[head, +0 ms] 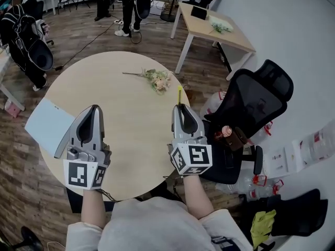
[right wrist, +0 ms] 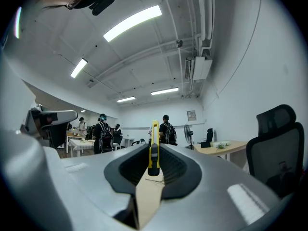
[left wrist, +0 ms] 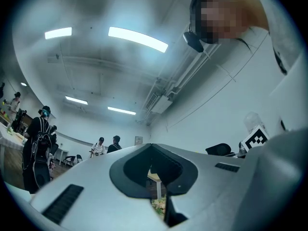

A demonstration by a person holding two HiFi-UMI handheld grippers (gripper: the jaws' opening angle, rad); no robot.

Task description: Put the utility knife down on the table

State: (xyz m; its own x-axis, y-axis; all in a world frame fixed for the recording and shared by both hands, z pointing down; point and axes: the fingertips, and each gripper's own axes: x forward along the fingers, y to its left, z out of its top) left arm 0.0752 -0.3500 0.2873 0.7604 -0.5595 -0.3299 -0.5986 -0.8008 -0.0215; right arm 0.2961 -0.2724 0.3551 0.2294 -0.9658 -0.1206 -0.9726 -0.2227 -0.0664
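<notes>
Two hand-held grippers point away from the person, side by side. The right hand-held gripper [head: 180, 109] has its jaws closed on a yellow knife [head: 179, 95], which sticks out forward past the jaw tips, edge-on, over the right rim of the round bench [head: 125, 135]. The left hand-held gripper [head: 95, 109] has its jaws drawn together to a thin slit with nothing in them. It hangs over the bench's near left part. Both forearms reach out from grey sleeves at the near edge.

Flowers [head: 158, 79] lie on the far side of the bench, well apart from the knife. A pale sheet [head: 48, 123] overhangs the left rim. A black chair [head: 257, 102] stands just right of the bench and a desk [head: 213, 29] beyond it. People [head: 135, 4] stand far back.
</notes>
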